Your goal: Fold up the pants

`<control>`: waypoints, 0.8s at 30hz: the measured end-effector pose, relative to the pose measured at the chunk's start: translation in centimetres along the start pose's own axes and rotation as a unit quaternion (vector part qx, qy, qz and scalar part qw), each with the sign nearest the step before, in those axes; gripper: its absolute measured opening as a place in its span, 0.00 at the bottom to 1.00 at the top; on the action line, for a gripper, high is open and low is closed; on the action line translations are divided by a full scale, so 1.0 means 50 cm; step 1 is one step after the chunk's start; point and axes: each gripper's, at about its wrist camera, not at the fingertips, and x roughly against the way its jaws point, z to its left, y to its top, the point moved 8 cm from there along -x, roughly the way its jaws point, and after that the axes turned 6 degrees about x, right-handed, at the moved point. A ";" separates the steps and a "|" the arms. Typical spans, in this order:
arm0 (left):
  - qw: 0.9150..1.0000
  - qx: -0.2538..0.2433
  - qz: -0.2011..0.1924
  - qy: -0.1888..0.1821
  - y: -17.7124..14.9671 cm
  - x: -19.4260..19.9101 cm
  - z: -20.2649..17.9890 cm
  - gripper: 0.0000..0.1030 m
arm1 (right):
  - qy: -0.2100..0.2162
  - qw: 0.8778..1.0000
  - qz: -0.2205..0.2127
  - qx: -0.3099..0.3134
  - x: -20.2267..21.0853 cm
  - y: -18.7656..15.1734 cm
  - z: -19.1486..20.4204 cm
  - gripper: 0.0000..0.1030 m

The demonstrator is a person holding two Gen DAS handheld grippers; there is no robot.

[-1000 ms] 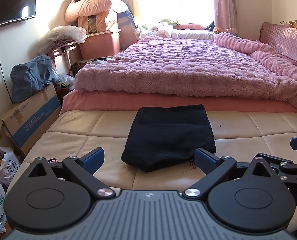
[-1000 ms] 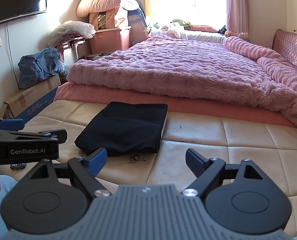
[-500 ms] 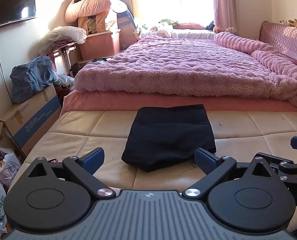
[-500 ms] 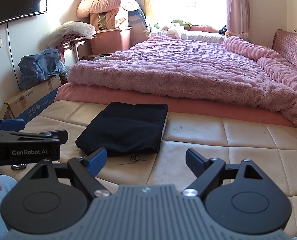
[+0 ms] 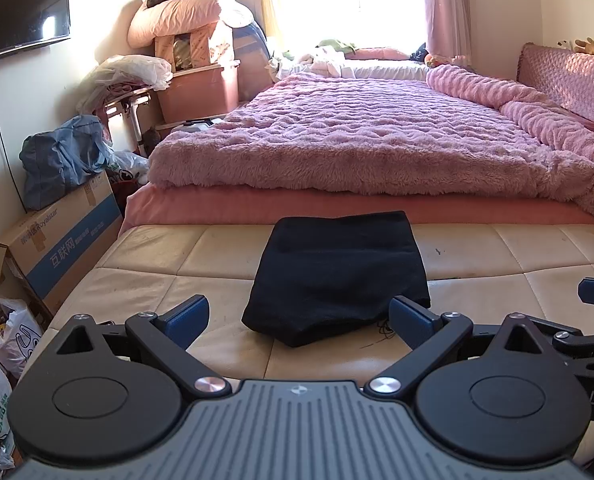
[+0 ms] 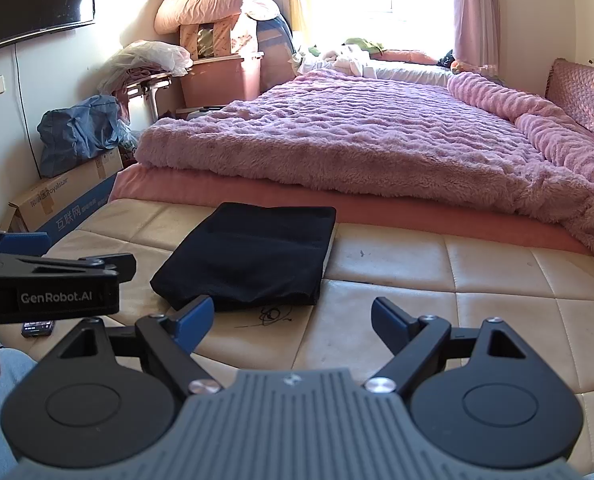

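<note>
Nothing has visibly shifted since the earlier frames: both grippers hang where they were and the cloth lies as it did. Behind everything the pink fleece blanket [image 5: 369,148] covers the bed, leaving the cream quilted bench [image 5: 497,252] at its foot bare as a flat folding surface. On it the black pants [image 5: 337,272] sit as a compact rectangle, near edge slightly lumpy, so the fold looks essentially done. To the side, a cardboard box [image 5: 57,252] reads "Royalstar" with blue-banded Chinese characters. Just short of the pants, the left gripper [image 5: 299,316] stands wide open and empty; the right gripper [image 6: 293,320] likewise gapes, holding nothing. Seen from the right wrist, the left tool's body is printed "GenRobot.AI".
</note>
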 end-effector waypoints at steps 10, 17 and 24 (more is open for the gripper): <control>1.000 0.000 -0.001 -0.001 0.003 0.002 0.000 1.00 | -0.001 1.000 0.005 0.000 0.001 -0.005 -0.003 0.80; 1.000 -0.004 -0.003 -0.003 0.010 0.006 0.001 1.00 | 0.001 1.000 0.006 -0.001 0.000 -0.005 -0.003 0.80; 1.000 -0.004 -0.003 -0.004 0.009 0.006 0.001 1.00 | 0.000 1.000 0.007 -0.002 0.000 -0.005 -0.004 0.80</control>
